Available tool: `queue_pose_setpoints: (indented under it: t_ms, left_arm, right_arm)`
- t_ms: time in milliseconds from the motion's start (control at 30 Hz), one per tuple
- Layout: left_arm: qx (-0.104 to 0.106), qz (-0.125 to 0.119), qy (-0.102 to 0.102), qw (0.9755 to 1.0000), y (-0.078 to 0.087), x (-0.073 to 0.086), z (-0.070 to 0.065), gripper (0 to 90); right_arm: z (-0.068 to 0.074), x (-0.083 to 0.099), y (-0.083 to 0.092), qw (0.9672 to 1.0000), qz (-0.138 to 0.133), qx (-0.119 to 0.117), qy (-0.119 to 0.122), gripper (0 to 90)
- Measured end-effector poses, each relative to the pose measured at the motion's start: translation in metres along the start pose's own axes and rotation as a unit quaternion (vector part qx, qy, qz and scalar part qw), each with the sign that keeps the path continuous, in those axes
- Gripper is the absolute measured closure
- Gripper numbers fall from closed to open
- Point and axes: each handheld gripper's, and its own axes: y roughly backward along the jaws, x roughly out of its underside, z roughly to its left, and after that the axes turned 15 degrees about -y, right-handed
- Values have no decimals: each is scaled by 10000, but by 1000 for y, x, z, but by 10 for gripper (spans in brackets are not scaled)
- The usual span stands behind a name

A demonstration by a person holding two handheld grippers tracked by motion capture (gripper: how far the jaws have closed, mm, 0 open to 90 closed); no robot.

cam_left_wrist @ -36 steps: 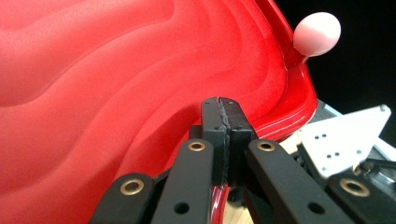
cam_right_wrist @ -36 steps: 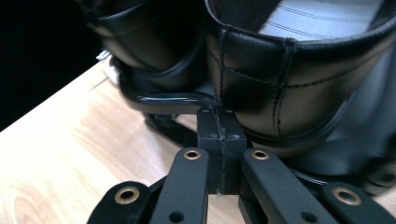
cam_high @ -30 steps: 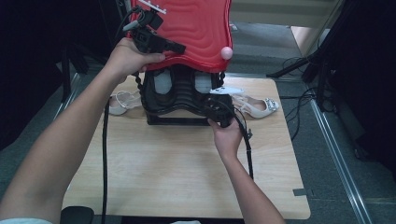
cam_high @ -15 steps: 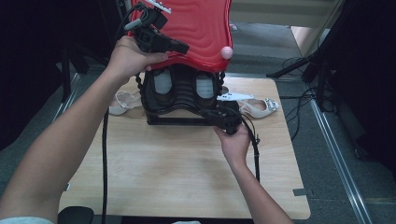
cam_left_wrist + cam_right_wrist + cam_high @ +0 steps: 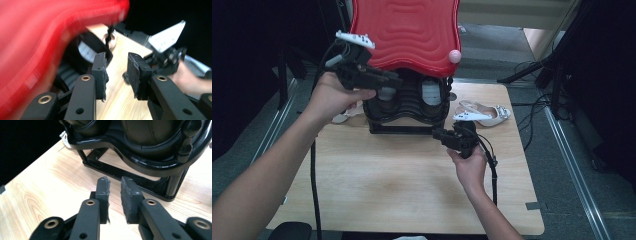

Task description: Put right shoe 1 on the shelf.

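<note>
A black machine [image 5: 407, 107] with a wavy red lid [image 5: 407, 30] raised upright stands at the back of the wooden table [image 5: 402, 185]. My left gripper [image 5: 396, 80] hovers at the lid's lower left corner; its jaws have just been opening and nothing is between them. In the left gripper view the gripper [image 5: 116, 67] stands open beside the blurred red lid [image 5: 37, 45]. My right gripper [image 5: 438, 134] sits just off the machine's front right corner. Its jaws [image 5: 115, 185] have just been opening, with nothing between them, and face the black base [image 5: 140, 162].
A white shoe [image 5: 484, 114] lies on the table right of the machine, another white shoe [image 5: 343, 116] at its left. A pink knob [image 5: 454, 56] sticks out of the lid's lower right corner. Cables trail off the table's right side.
The left gripper has let go of the lid's edge, opened and moved left and down. The right gripper has opened and pulled back from the machine's base. The lid stays raised.
</note>
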Motion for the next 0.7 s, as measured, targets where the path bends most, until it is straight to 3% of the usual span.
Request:
queue_pose_setpoints:
  t_ms: [67,167,267,300,367,467,600,700]
  left_arm:
    - [76,106,114,9998,-5,14,-3,661]
    - [191,133,261,9994,-11,33,-6,655]
    - [243,131,366,9989,-17,50,-9,653]
    - [263,153,413,9987,-19,56,-9,650]
    - [330,158,485,9982,-22,66,-10,648]
    - [299,245,504,9980,-27,78,-14,638]
    - [398,300,550,9972,-35,93,-19,612]
    - [497,276,621,9964,-40,103,-21,589]
  right_arm:
    - [-1,7,2,10000,-20,-66,62,782]
    - [-5,13,4,9996,0,-252,-139,773]
    - [-6,21,8,9998,-183,-75,-97,712]
    - [-5,23,9,9997,-245,82,11,716]
    - [-5,28,9,9996,-220,146,59,742]
    - [-8,31,12,9997,-157,-166,-102,726]
    - [-14,30,15,9991,-41,-374,-218,679]
    - [-22,30,19,9971,60,-675,-356,646]
